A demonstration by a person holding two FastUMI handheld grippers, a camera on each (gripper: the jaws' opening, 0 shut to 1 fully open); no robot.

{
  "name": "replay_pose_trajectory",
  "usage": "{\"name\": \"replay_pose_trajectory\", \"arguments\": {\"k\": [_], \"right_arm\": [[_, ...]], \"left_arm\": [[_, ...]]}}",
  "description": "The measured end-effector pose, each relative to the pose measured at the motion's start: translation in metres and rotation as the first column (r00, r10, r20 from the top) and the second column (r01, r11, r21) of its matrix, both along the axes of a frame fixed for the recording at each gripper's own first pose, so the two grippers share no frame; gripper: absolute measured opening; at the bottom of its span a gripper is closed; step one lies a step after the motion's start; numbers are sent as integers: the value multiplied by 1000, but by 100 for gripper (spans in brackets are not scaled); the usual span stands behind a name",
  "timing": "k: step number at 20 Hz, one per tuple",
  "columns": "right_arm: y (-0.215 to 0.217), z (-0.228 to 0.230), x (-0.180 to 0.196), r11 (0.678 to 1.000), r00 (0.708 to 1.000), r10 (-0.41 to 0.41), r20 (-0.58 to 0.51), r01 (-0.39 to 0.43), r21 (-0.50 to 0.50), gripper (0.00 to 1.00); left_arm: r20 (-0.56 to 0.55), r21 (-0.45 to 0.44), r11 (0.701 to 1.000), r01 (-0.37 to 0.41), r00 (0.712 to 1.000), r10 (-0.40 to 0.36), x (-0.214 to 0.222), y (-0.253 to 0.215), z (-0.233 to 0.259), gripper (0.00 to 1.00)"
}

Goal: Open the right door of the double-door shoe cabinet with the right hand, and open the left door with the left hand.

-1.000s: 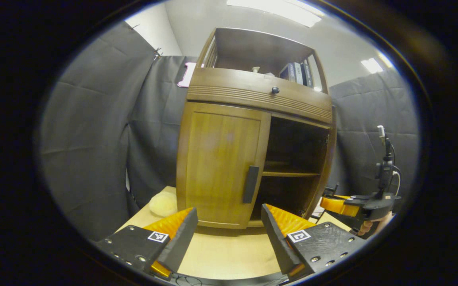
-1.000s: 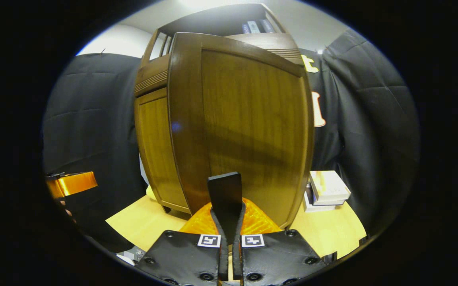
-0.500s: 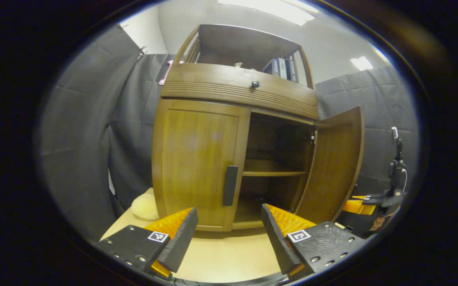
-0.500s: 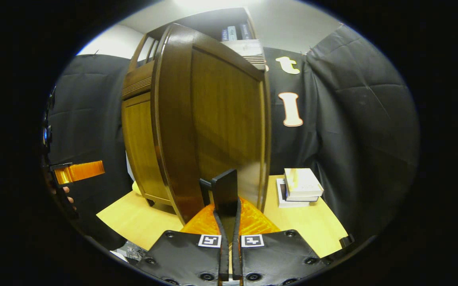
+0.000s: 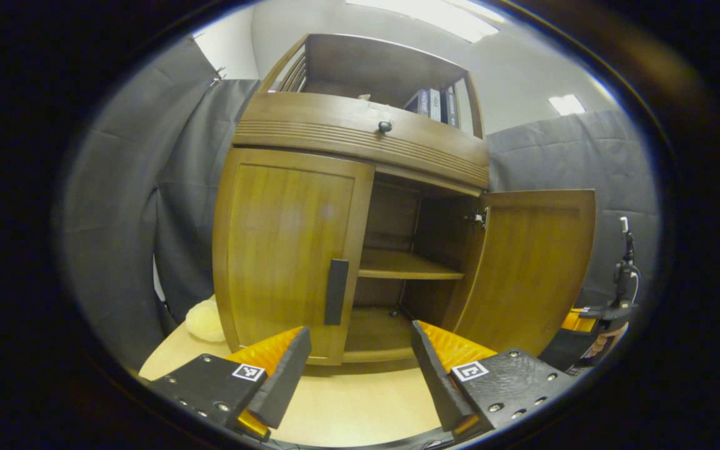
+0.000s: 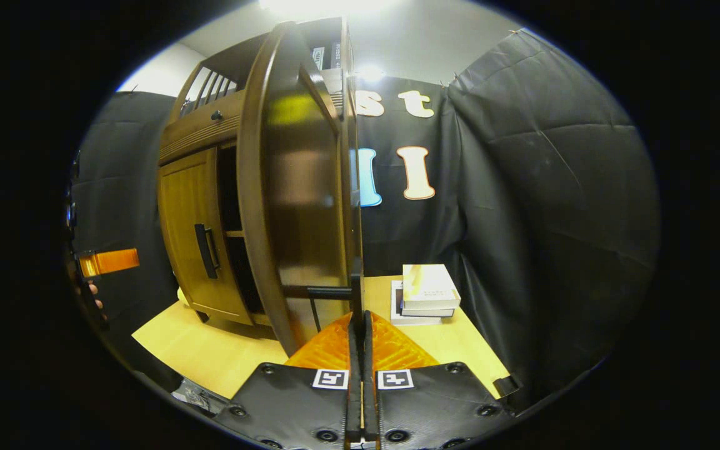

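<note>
The wooden shoe cabinet (image 5: 360, 134) stands on a pale table. Its left door (image 5: 285, 250) is closed, with a dark vertical handle (image 5: 336, 292) at its inner edge. My left gripper (image 5: 360, 332) hangs open in front of that door, a short way below and right of the handle, touching nothing. The right door (image 5: 525, 269) stands swung wide open. In the right gripper view I see this door (image 6: 291, 187) nearly edge-on, and my right gripper (image 6: 358, 320) is shut on its handle (image 6: 355, 292). Farther off at the left is the left gripper (image 6: 107, 261).
Inside the open half is a bare shelf (image 5: 404, 265). A drawer with a knob (image 5: 385, 126) runs above the doors, with books (image 5: 432, 100) on top. A yellow soft lump (image 5: 205, 320) lies left of the cabinet. Stacked books (image 6: 425, 290) sit on the table (image 6: 210, 350).
The right door has swung from part-open to wide open with my right gripper holding its handle. The left gripper has drifted right, staying open in front of the closed left door.
</note>
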State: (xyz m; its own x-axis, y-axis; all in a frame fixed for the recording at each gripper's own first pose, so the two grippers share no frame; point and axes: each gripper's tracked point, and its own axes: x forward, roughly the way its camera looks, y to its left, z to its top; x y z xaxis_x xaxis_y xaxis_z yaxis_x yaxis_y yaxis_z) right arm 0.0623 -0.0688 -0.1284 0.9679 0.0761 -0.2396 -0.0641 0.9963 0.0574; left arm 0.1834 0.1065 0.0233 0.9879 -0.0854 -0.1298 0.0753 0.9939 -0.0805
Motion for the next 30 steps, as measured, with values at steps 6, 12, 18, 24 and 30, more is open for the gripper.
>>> {"name": "replay_pose_trajectory", "arguments": {"k": [6, 12, 18, 24, 30], "right_arm": [[-4, -2, -5, 998, 998, 56, 0, -56, -5, 3], [-3, -2, -10, 997, 999, 51, -13, -50, 52, 3], [-12, -8, -33, 998, 999, 11, -31, -9, 58, 3], [-25, -12, -72, 995, 994, -80, -76, 84, 54, 2], [12, 27, -80, 996, 997, -82, -8, 82, 34, 5]], "left_arm": [[7, -5, 999, -33, 999, 33, -3, -1, -1, 91], [-15, 16, 998, -58, 998, 59, 4, -4, -5, 91], [-42, -2, 996, -86, 995, 86, 24, 4, -11, 91], [-53, -7, 994, -109, 993, 109, 50, 20, -23, 91], [-47, -11, 992, -129, 991, 128, 94, 33, -26, 91]]}}
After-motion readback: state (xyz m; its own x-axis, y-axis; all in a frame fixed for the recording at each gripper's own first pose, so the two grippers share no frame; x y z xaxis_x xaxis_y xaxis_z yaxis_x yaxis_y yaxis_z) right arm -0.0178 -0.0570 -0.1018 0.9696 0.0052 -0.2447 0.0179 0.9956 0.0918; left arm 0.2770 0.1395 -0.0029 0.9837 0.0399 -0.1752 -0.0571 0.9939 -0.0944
